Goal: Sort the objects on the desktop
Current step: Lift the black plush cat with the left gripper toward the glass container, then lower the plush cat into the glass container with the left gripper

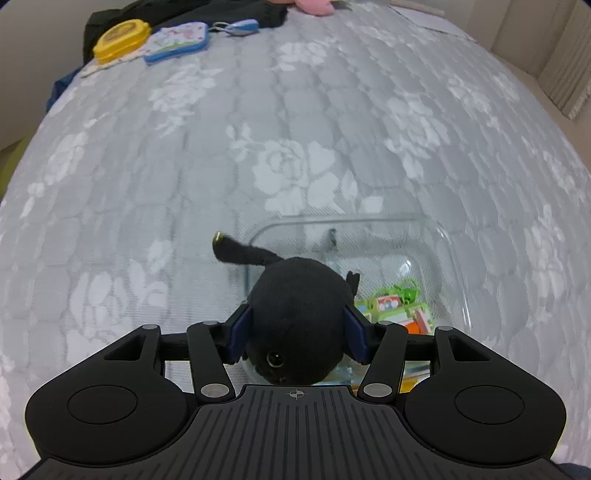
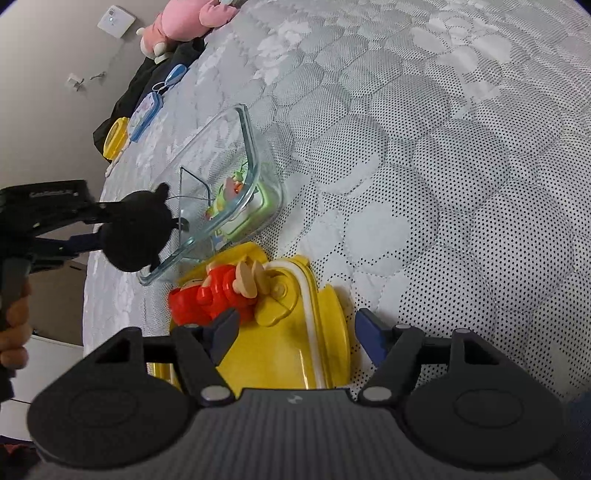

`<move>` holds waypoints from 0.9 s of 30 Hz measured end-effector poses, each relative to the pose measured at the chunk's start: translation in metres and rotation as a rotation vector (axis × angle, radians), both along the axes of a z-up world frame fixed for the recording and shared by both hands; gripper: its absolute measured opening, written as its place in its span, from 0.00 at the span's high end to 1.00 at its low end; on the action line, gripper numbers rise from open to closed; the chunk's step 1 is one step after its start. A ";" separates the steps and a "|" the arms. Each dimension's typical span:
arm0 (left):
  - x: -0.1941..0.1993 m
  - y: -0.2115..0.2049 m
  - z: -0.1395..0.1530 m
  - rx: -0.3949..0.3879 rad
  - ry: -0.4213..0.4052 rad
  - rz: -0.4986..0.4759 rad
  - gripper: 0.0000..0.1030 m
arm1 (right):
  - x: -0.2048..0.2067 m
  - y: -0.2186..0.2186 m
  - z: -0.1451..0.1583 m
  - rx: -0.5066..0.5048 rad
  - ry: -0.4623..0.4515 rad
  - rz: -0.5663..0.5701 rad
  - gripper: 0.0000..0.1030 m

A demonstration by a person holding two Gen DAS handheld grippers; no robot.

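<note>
My left gripper (image 1: 297, 328) is shut on a black plush toy (image 1: 295, 314) and holds it above the near left rim of a clear glass container (image 1: 443, 236). The container holds a green toy (image 1: 399, 306). In the right wrist view the same plush (image 2: 135, 229) hangs over the glass container (image 2: 243, 147). My right gripper (image 2: 295, 332) is open above a yellow box (image 2: 280, 347) that holds a red toy figure (image 2: 218, 291). Its jaws stand apart over the box, holding nothing.
All stands on a grey flowered bedspread (image 1: 295, 122). At the far left edge lie a yellow lid (image 1: 122, 37), a blue-rimmed case (image 1: 177, 40) and dark cloth (image 1: 229, 11). A pink plush (image 2: 184, 18) lies at the far end.
</note>
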State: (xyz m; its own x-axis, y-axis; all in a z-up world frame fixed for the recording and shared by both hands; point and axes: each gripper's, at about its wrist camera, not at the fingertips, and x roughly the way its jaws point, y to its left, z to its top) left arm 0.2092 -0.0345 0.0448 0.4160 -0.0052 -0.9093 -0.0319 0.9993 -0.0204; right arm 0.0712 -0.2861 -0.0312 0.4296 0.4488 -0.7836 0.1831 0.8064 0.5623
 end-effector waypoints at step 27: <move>-0.011 0.015 -0.026 -0.250 0.087 0.105 0.52 | 0.002 -0.002 -0.005 0.026 0.025 0.001 0.27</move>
